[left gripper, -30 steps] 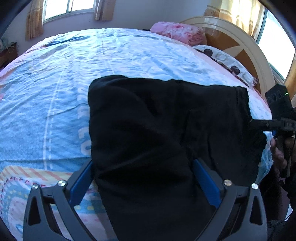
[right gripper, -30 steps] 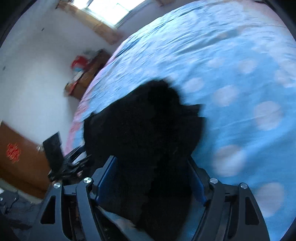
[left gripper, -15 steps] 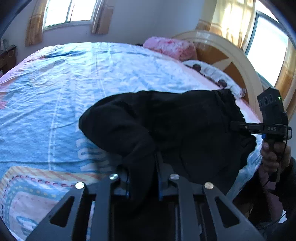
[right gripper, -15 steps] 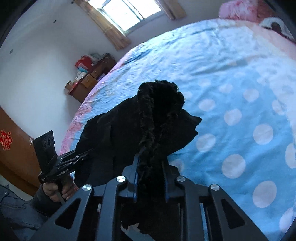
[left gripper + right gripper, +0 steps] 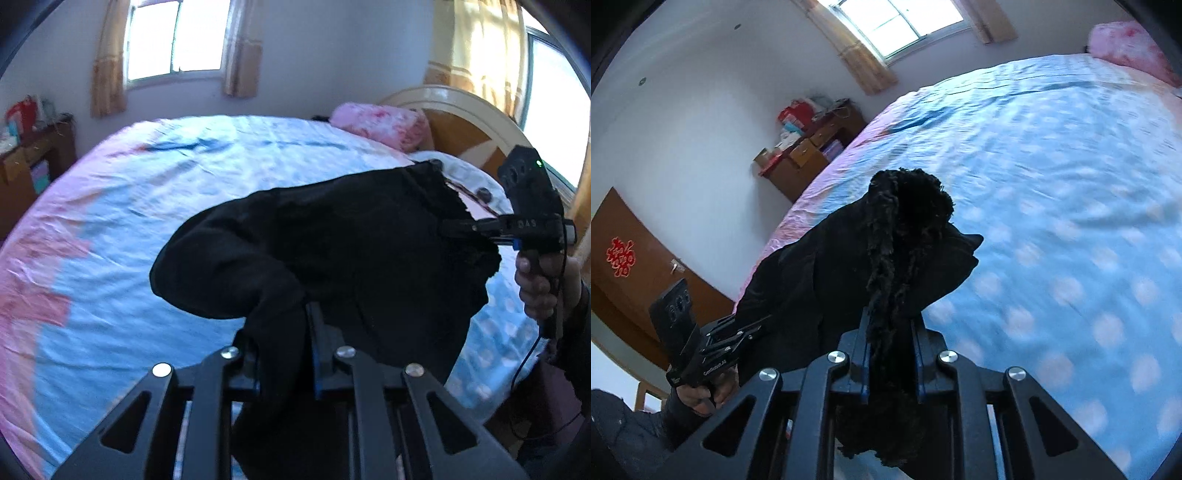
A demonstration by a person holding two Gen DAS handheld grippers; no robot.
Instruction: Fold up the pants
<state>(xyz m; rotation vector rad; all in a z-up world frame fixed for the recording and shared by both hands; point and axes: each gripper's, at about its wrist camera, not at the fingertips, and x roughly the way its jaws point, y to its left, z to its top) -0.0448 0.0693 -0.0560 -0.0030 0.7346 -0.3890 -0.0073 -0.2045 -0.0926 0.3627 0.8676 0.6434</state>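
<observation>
Both jaws just closed, the left gripper [image 5: 284, 332] and right gripper [image 5: 890, 332] pinched black pants [image 5: 351, 251] stretched crosswise between them above the bed [image 5: 147, 206].

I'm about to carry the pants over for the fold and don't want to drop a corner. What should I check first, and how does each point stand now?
1. Left gripper shut on the pants: ok, fabric bunched between the pads.
2. Right gripper shut on the fuzzy edge: ok, also seen clamped from the left view.
3. Cloth lifted between both grippers: ok, it hangs raised over the bed.
4. Landing area on the bed free: ok, bare sheet ahead; the pink pillow lies far off.
5. Layers lying even: cannot tell, the black cloth hides its folds.
6. Lower part clear of the bed's edge: cannot tell, it hangs out of view.
</observation>
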